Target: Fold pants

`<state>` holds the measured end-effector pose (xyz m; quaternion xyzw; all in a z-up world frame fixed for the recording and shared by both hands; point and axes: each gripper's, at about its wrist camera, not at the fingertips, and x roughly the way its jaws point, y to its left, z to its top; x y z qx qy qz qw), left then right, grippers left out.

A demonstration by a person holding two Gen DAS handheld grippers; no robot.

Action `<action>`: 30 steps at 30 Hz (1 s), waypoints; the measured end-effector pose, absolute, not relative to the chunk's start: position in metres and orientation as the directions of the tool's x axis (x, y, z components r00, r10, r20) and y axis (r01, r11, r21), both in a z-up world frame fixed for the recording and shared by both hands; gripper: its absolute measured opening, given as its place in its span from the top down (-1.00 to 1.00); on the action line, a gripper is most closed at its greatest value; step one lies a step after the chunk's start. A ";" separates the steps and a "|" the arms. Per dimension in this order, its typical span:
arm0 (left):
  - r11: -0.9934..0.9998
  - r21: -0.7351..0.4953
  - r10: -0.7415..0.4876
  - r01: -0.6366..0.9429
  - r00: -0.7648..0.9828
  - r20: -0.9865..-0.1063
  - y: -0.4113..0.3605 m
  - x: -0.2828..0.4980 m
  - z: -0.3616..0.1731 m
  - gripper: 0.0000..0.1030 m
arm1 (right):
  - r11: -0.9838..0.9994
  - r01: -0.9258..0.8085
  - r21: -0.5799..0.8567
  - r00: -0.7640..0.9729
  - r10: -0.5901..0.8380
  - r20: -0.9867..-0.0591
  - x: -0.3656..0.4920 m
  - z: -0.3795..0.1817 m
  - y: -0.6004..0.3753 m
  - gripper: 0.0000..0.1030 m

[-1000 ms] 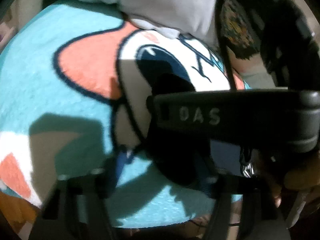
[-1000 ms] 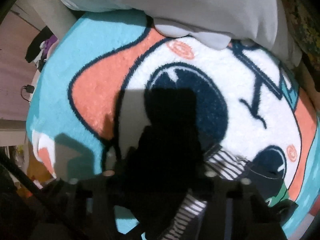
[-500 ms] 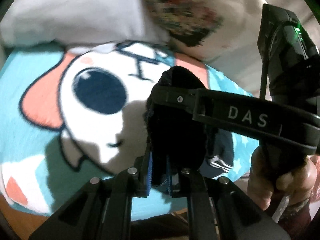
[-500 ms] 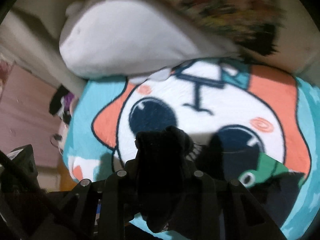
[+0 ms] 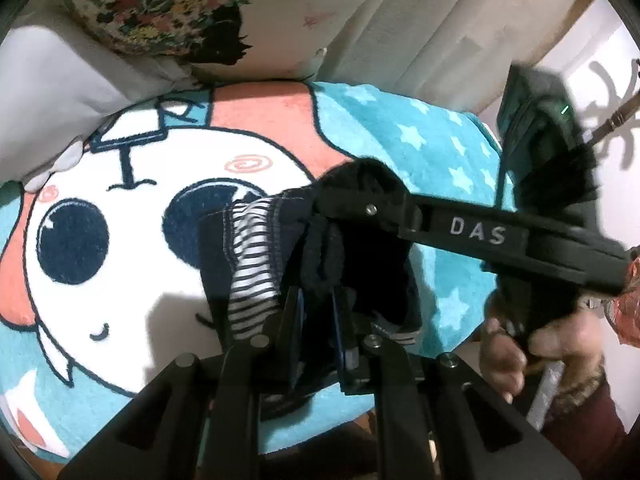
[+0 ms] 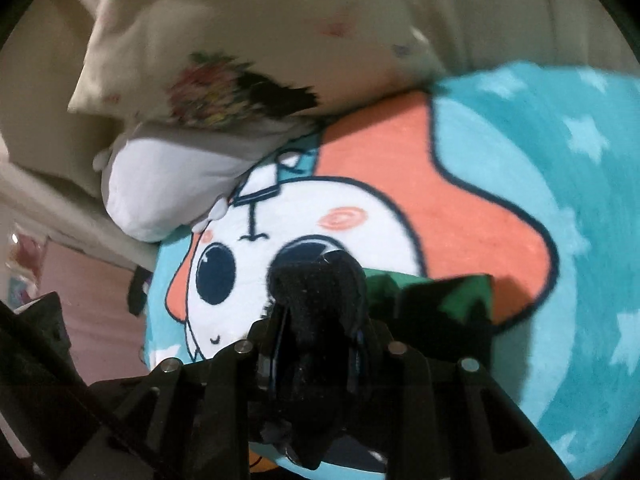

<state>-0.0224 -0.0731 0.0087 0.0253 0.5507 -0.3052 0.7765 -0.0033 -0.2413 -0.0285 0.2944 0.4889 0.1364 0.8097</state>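
Pinching dark pants (image 5: 360, 216) in both hand-held grippers, blanket's (image 5: 420, 128) right side bare

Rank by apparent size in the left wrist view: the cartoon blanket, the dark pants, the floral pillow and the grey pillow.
1. cartoon blanket
2. dark pants, though nearness to the camera enlarges them
3-4. floral pillow and grey pillow look alike; both are cut off at the edge.

You look down on a bed under a turquoise blanket (image 5: 400, 128) with white stars and a big cartoon face. At its head lie a white pillow (image 5: 52, 92) and a cream floral cushion (image 6: 240, 60). Pale curtains (image 5: 420, 32) hang behind; a pink wall (image 6: 92, 312) shows left.
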 end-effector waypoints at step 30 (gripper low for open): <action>0.883 -0.231 -0.331 0.409 0.193 -0.924 -0.057 -0.003 -0.020 0.45 | 0.714 0.173 0.679 0.552 0.501 -0.667 -0.071 -0.058 -0.269 0.63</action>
